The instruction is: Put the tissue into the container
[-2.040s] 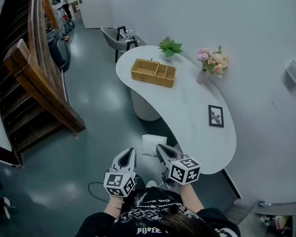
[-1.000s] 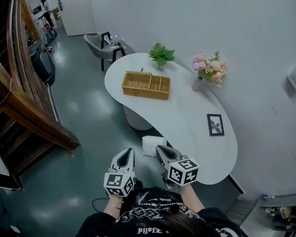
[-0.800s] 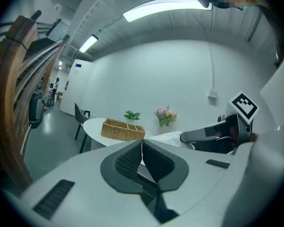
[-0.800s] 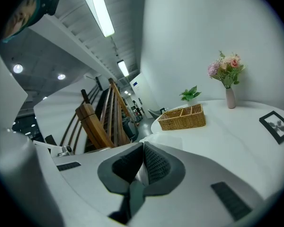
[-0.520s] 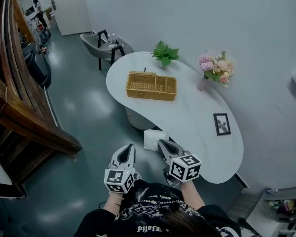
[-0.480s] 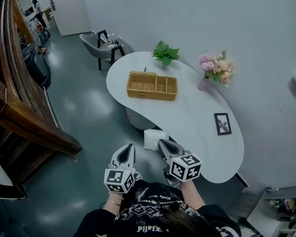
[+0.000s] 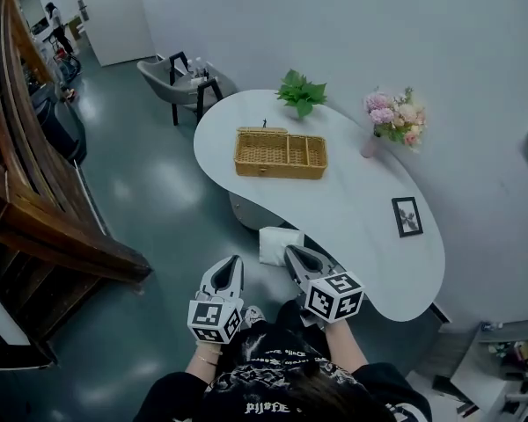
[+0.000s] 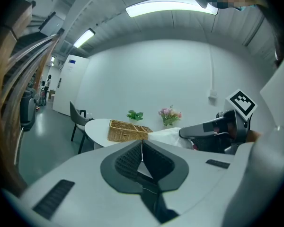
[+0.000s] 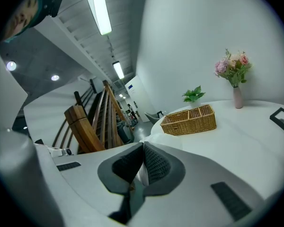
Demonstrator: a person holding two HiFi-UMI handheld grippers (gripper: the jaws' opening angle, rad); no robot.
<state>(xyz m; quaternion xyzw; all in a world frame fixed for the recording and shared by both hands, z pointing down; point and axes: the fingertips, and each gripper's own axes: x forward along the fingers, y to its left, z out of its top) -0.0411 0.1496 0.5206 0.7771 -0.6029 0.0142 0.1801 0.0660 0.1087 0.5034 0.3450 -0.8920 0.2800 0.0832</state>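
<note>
Clearly the risk now is in the carry, for the tissue (image 7: 277, 241) is nowhere near the container (image 7: 280, 170). The right hand-held gripper (image 7: 290, 253) has its jaws pressed together on the tissue. In the right gripper view only a thin white sliver (image 9: 140, 174) shows between the ribbed pads, so the hold looks like a small pinch on soft stuff. From the head view the rest of the sheet sticks out past the jaw tips as a pale square. It hangs over the floor just off the near edge of the white worktop (image 7: 352, 202), so a slip here would likely drop it to the floor. The left hand-held gripper (image 7: 232, 264) is closed too, with nothing that I can make out between its jaws, and it hangs beside the right one, well apart from the basket. The container is a wicker basket with dividers, standing toward the far end of the worktop. A potted plant (image 7: 301, 91) is just behind it and a vase of flowers (image 7: 394, 123) off to its right. A quick swing could tug the loose sheet out of the pinch. A low approach might snag the tissue on the rim or shove the light basket. Letting go too soon would leave the sheet draped over a divider or the edge.
</note>
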